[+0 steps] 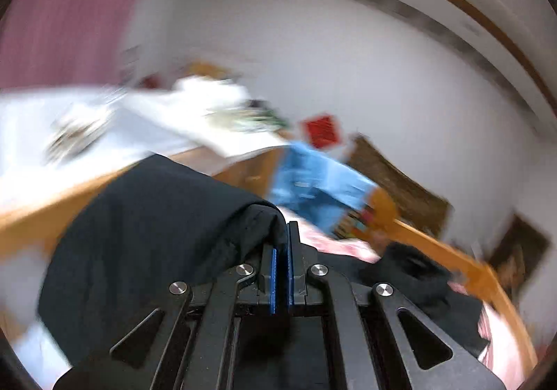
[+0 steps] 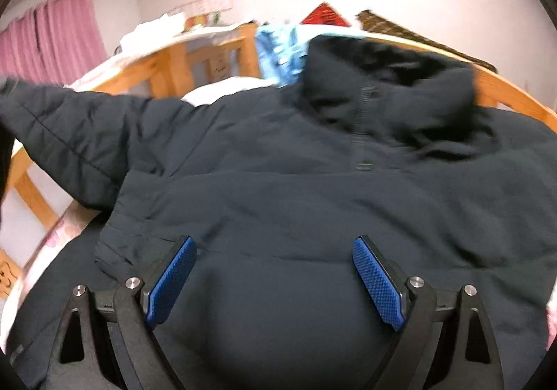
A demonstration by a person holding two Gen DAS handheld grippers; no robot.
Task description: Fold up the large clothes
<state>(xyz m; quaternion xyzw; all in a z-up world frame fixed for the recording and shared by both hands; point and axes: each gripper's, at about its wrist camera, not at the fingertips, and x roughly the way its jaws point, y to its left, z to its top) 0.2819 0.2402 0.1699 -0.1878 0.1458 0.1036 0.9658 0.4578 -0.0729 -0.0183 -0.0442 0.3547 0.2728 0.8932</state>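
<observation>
Bed point(image 2: 515, 101) — jacket point(image 2: 278, 163) under right claw point(image 2: 275, 271)

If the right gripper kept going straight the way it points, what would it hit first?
Most likely the dark jacket: the right gripper is open, and the jacket's body fills the view just ahead between its fingers. The exact gap is hard to judge.

Pink curtain point(image 2: 52, 38) — blue cloth point(image 1: 313, 181)
</observation>
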